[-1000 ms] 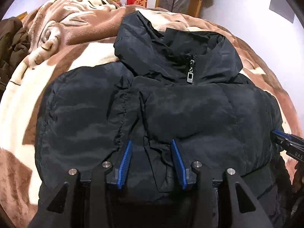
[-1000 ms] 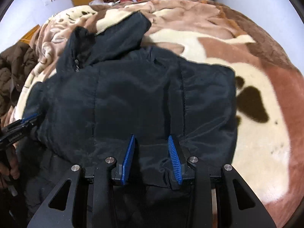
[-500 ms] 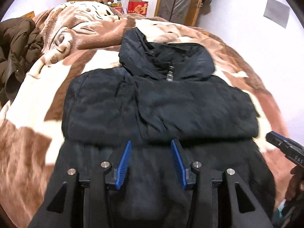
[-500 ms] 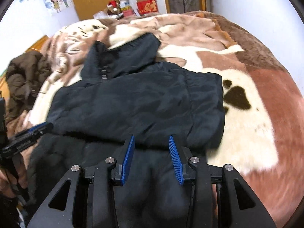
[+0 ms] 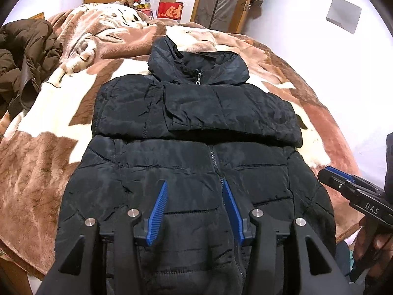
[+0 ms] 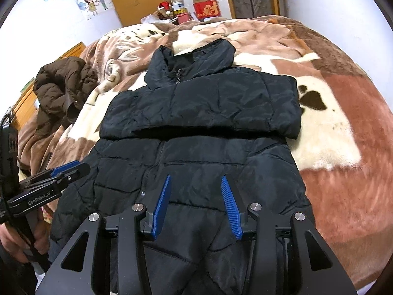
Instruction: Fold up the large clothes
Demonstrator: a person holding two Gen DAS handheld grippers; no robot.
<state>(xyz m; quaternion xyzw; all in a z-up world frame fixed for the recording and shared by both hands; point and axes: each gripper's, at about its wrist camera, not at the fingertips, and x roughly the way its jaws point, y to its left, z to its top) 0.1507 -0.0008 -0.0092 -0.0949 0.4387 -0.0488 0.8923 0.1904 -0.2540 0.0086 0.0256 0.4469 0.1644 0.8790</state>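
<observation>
Bedroom, with a big bed (image 5: pixel 49 162) under a fuzzy brown and cream blanket, boxes and a door at the far wall. From the left wrist cam, the black puffer jacket (image 5: pixel 196 172) lies zipped, front up, in the middle of the bed, with both sleeves crossed over its chest just below the hood (image 5: pixel 196 66). My left tool (image 5: pixel 195 205) hangs over the jacket's lower half, fingers apart, holding nothing. The right tool (image 5: pixel 329 174) shows just off the jacket's right edge; can't tell its state from here. A brown coat (image 5: pixel 22 61) is heaped well left of the jacket.

Right wrist cam: same bed, cartoon poster (image 6: pixel 93 2) behind. Right tool (image 6: pixel 196 202) is open too, over the jacket's hem end.

I reckon it's light, puffy and slick, so it'll spring back. I'd pinch the two hem corners, biting the seam.
</observation>
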